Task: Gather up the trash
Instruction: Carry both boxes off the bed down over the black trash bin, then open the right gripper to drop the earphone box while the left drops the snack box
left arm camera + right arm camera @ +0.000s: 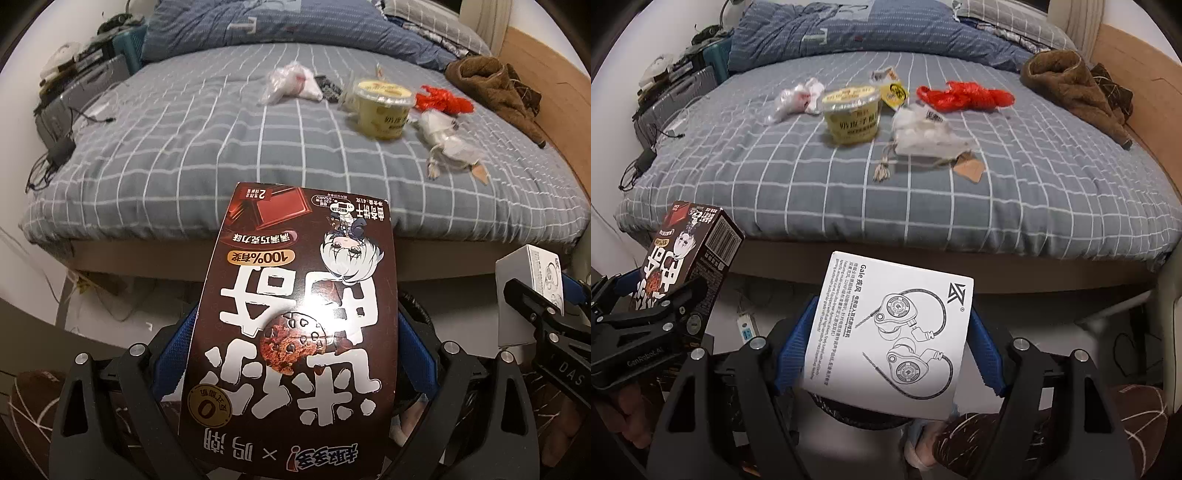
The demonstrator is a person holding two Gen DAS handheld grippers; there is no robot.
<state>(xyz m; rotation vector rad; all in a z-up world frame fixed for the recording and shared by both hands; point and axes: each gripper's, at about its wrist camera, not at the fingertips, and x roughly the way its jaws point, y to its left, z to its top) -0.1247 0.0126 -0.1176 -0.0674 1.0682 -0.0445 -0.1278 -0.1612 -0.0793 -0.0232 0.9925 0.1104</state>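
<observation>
While each tongs' box fills its view, bed (pixel 184 155) litter blurs.

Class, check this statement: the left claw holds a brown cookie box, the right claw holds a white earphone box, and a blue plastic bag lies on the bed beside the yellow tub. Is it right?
Not quite. The plastic bag is red, not blue, as the right wrist view shows. The rest stands: the left claw holds the brown cookie box, the right claw holds the white earphone box, and the yellow tub sits on the bed.

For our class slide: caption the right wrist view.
Jaws of the right gripper hold a white earphone box before a grey checked bed.
</observation>
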